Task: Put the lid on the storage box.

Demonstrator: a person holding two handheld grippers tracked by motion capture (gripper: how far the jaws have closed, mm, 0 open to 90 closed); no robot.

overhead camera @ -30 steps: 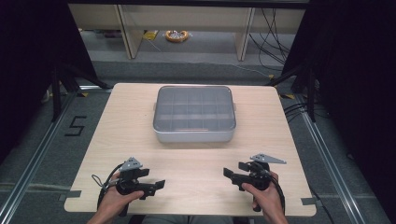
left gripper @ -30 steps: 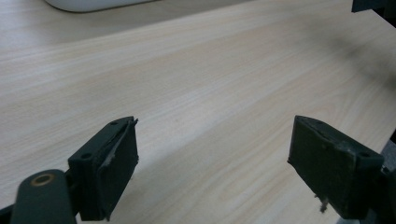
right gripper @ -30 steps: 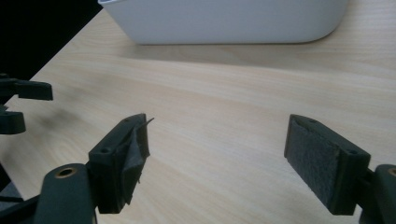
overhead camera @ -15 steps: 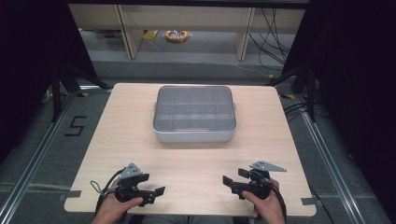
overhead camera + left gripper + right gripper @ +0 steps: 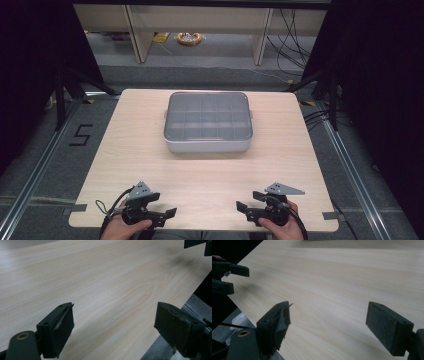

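A grey plastic compartment box with a clear lid sits shut at the middle back of the wooden table. My left gripper rests near the table's front edge at the left, held by a hand, jaws pointing right. In the left gripper view it stands open with bare wood between its pads. My right gripper is at the front right, jaws pointing left toward the other. In the right gripper view it is open too, holding nothing, and the left gripper's jaws show at the far left.
The table's front edge lies just under both grippers. Dark curtains stand to either side. Behind the table are shelf legs, cables and a yellow object on the floor. A "5" mark is taped on the floor at left.
Both grippers have drawn back toward the front edge of the table. Their jaws stay open. The box has not moved.
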